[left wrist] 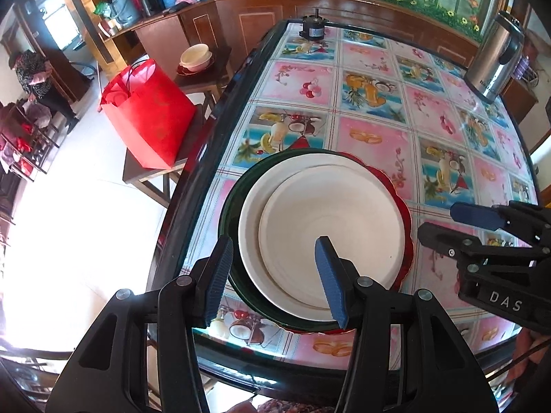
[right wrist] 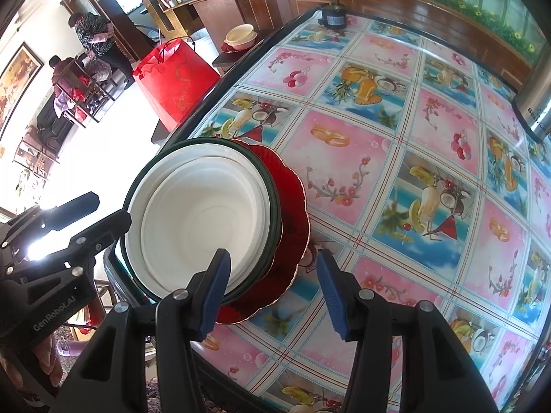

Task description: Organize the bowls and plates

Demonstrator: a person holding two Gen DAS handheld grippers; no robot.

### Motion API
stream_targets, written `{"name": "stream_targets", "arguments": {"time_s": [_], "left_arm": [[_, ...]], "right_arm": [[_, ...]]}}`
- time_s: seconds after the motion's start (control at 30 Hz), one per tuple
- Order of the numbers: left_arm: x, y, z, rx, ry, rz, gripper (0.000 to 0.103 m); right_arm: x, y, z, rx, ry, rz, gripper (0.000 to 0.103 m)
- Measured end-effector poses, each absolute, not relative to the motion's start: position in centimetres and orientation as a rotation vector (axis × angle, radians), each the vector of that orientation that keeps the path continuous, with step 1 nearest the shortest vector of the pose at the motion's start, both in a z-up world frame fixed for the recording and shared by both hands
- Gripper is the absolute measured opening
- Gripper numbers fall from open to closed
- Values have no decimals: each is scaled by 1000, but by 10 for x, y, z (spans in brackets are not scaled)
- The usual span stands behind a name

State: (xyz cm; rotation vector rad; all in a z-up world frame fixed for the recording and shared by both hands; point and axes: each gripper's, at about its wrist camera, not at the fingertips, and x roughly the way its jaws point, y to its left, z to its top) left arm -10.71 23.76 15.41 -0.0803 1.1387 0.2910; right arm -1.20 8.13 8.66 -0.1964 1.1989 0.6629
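Hovering wide open and empty, left gripper and right gripper flank the white bowls stacked mid-frame on the red plate.

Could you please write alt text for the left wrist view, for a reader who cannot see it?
The open left gripper straddles the near rim of nested white bowls in a dark green bowl on a scalloped red plate, on a fruit-patterned tablecloth. The right gripper is at right, also open.

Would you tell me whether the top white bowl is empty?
Empty: the white bowl shows only bare inner surface in both wrist views.
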Motion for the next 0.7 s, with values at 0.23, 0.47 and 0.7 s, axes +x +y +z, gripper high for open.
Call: {"name": "stream_targets", "arguments": {"time_s": [0.23,0.47,0.7], "left_arm": [[-108,238,154,-120,1140,240,50],[-109,243,151,-159,1133,233,50],[-111,244,148,-144,1128,245,50]], "right_arm": [[-12,82,88,-193,1197,661,52],[-13,86,86,-198,1205,669,52],[-15,90,85,-199,1208,682,52]]}}
